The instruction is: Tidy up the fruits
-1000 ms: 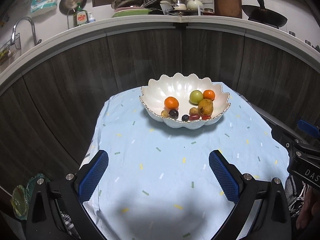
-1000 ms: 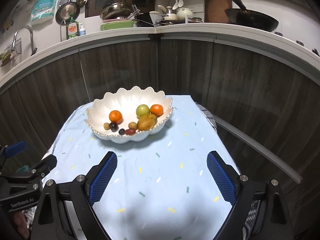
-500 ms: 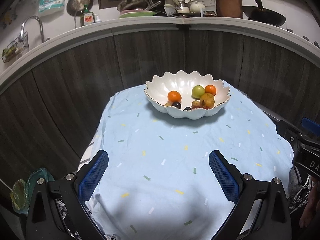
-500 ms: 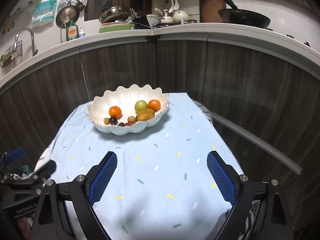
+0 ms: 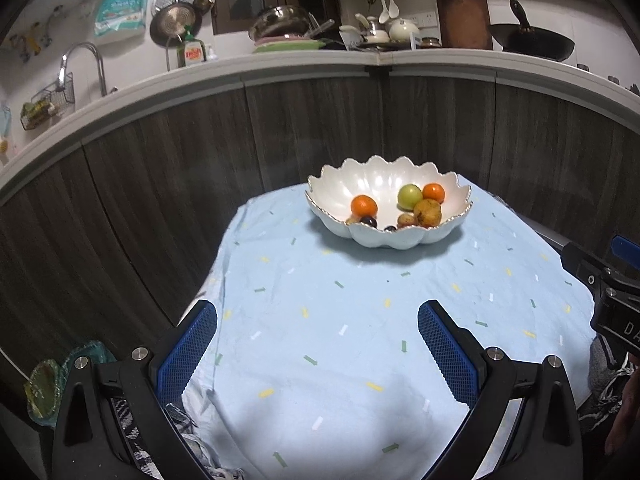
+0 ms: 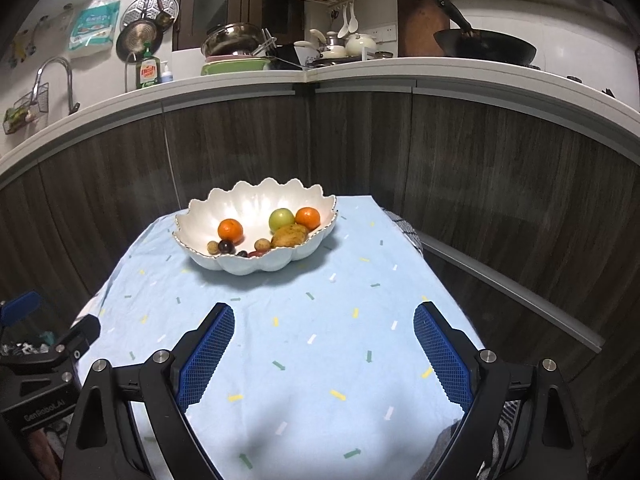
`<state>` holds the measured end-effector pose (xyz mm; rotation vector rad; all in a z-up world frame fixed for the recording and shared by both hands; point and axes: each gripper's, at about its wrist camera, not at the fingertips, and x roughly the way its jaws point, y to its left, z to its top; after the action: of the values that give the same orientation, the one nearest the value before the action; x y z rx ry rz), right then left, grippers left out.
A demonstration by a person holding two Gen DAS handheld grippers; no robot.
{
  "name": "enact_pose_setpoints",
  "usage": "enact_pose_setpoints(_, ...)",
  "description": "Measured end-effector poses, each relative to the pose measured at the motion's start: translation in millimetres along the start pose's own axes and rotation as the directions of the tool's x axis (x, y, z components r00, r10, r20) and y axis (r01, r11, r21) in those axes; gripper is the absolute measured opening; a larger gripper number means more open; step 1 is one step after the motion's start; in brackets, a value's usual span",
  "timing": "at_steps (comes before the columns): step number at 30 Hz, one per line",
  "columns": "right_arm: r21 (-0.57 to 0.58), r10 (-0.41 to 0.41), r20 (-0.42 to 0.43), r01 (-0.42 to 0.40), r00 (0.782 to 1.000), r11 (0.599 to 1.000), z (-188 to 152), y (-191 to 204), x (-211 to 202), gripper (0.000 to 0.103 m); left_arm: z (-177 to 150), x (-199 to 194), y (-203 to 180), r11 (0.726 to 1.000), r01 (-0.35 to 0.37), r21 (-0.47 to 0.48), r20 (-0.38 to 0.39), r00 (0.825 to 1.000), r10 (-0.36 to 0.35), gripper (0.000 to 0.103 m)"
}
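Both gaping, empty tongs have backed from the bowl, apparently baring more cloth.

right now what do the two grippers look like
Both look alike: black angular frames with silver bolts and two fingers faced with blue mesh-textured pads. Left gripper, right gripper. White lettering marks their bodies, only partly readable. No cables show. At the right edge of the left view, part of a hand appears; no sleeve can be made out.
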<state>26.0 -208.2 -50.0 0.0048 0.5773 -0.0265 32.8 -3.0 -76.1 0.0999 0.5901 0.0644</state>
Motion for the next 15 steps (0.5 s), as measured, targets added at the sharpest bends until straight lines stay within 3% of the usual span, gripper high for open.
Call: enact_pose_setpoints(15,0.007,0.001,0.015,-0.001,1.000,1.000,-4.5,-2.4,-3.0,0.092,-4.4,-2.3,2.7,1.000,0.012,-0.003,-0.013,1.000,-0.012,0.102)
